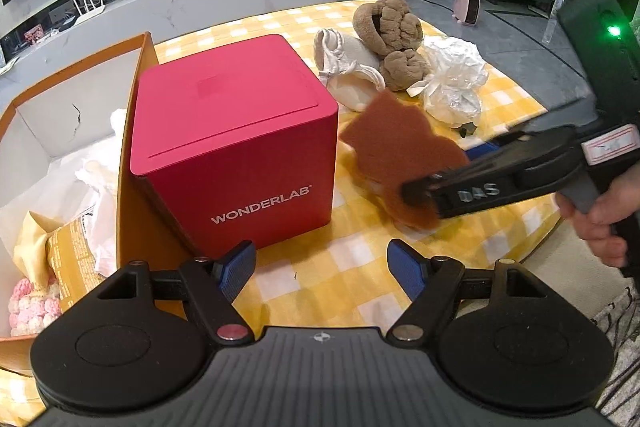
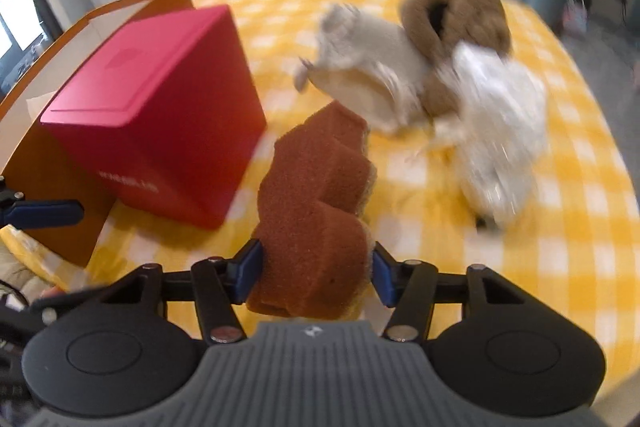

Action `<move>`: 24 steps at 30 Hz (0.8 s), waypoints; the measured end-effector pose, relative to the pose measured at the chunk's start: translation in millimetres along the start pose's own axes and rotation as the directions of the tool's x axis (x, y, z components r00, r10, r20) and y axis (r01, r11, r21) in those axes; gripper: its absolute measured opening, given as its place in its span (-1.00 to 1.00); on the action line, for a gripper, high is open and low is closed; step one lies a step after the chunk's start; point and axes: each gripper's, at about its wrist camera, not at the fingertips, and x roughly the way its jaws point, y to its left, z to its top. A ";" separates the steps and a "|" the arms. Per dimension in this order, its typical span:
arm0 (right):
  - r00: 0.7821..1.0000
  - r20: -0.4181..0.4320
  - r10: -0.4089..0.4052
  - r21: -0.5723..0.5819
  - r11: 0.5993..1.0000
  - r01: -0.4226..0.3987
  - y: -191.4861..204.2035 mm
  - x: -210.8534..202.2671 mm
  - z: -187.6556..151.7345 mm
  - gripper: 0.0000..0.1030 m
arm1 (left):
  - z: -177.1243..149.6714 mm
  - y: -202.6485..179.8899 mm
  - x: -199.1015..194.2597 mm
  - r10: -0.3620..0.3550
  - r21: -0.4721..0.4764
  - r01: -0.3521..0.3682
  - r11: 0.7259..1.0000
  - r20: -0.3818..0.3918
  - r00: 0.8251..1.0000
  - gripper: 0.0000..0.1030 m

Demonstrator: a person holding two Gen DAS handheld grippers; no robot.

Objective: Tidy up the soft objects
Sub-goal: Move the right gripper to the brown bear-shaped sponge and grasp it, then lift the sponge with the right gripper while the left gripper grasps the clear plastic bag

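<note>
Right hand-held gripper point(image 2: 316, 277) pinches the near end of a brown sponge point(image 2: 320, 195), its blue pads pressed into the foam from both sides so that the rest sticks out ahead, lifted off the yellow checked worktop point(image 2: 560, 227). The grip at one end probably leaves the free end able to drop first into a container. Left hand-held gripper point(image 1: 322, 267) hovers low with its jaws spread and nothing between them, seemingly ready for the next piece. Just ahead of it stands a red box point(image 1: 236, 131), lid on, beside an open orange box point(image 1: 138, 131) that already holds soft things, likely the place where the sponge belongs. Farther back on the worktop wait a cream pouch point(image 1: 352, 75), brown plush slippers point(image 1: 390, 31) and a crumpled white plastic bag point(image 1: 456, 79).
</note>
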 end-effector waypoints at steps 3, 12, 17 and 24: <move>0.998 0.019 -0.067 0.036 0.997 0.066 -6.0 -6.5 -4.3 0.62 | 0.5 -1.4 1.0 0.005 0.009 -0.005 1.000 0.000 1.000 0.71; 0.989 0.068 -0.133 -0.128 0.982 0.141 24.5 12.1 0.9 0.84 | 2.0 7.3 -3.9 -0.073 0.011 0.074 0.997 -0.031 0.997 0.71; 0.980 0.070 -0.187 -0.121 0.973 0.194 30.1 30.4 4.8 0.82 | 2.6 11.2 -5.2 -0.114 0.002 0.114 0.994 -0.038 0.993 0.71; 0.980 0.071 -0.187 -0.110 0.975 0.194 22.1 27.2 4.3 0.30 | 6.8 9.5 -15.6 -0.119 0.032 0.120 0.992 -0.043 0.992 0.71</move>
